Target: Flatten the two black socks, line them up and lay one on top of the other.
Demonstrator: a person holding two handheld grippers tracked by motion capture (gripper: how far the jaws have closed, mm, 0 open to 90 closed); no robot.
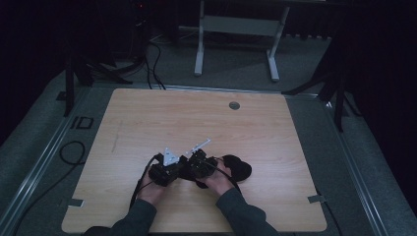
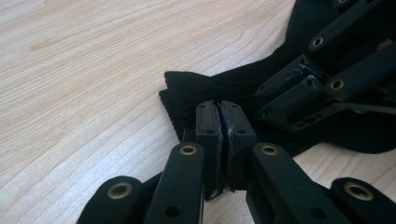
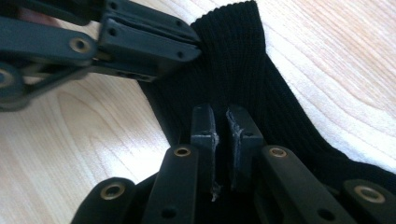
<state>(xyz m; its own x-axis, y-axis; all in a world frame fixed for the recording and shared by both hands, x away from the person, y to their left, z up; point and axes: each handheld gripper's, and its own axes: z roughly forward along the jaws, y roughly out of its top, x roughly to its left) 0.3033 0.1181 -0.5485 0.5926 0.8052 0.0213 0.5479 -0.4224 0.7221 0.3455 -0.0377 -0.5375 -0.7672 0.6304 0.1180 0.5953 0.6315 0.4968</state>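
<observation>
A black ribbed sock [image 1: 239, 167] lies on the wooden table [image 1: 196, 118] near its front edge. In the left gripper view my left gripper [image 2: 219, 112] is shut, its jaws pinching the sock's cuff [image 2: 196, 88] at the edge. In the right gripper view my right gripper [image 3: 222, 119] is closed on the sock's ribbed fabric [image 3: 233, 60] a little farther along, with the left gripper [image 3: 194, 44] gripping the cuff corner close by. From above, the left gripper [image 1: 181, 171] and right gripper [image 1: 193, 169] meet tip to tip at the sock's left end.
A round cable hole [image 1: 234, 105] sits near the table's far edge. A white desk frame [image 1: 236, 29] stands on the floor beyond. Black stands flank the table, and a cable [image 1: 74, 152] loops on the floor at left.
</observation>
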